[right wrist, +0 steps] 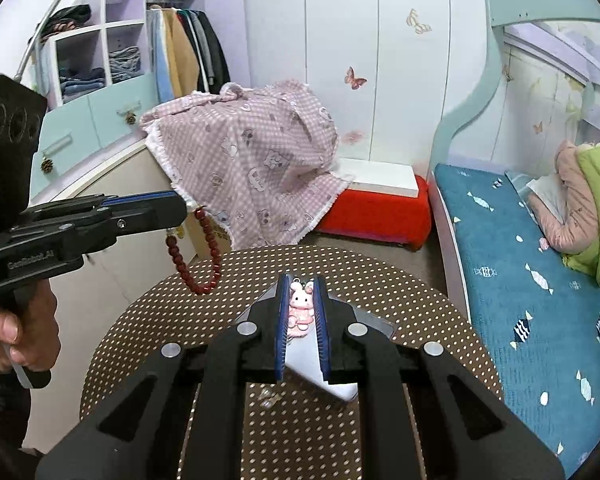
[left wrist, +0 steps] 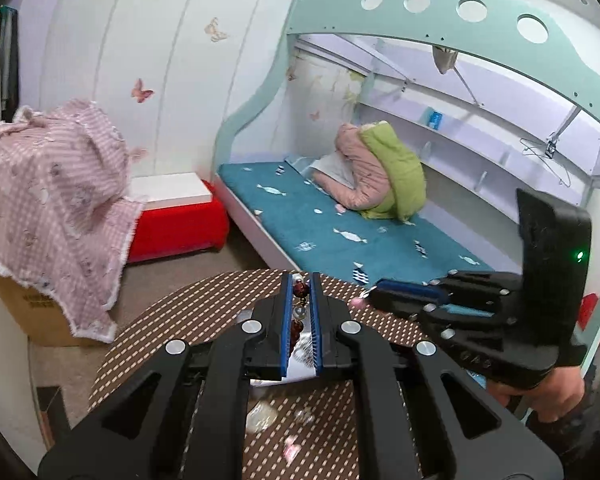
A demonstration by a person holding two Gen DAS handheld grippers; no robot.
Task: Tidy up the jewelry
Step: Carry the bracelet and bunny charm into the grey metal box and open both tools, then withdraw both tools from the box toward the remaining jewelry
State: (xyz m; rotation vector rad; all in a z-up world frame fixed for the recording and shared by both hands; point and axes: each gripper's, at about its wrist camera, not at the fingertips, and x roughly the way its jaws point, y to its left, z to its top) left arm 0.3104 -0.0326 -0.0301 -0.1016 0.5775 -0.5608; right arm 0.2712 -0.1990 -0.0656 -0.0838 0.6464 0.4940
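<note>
Nearest, in the right wrist view: right gripper (right wrist: 302, 300), blue pads pinching a little pink bunny charm (right wrist: 299, 307) between them, up off the round dotted table (right wrist: 148, 320). Under it, a shiny silver tray (right wrist: 320, 376) lying on the table.

At 9 o'clock in that view: left gripper (right wrist: 186, 205), pressed tight on a red bead bracelet (right wrist: 196, 256). Loop hanging down free at 8 o'clock from the tips, above the table edge, touching nothing else. Same beads seen between the blue pads in the left wrist view (left wrist: 300, 300).

Probably light, both of them. Bracelet floppy and swingy, beads round and slippery, so best held by the string between beads or across one bead. Bunny hard, small, likely to chip if dropped; a grip on the fat body seems safer than on the tiny top ring.

Some small clear and pink bits (left wrist: 276, 420) low on the table at 6 o'clock in the left wrist view, too blurry to name.
</note>
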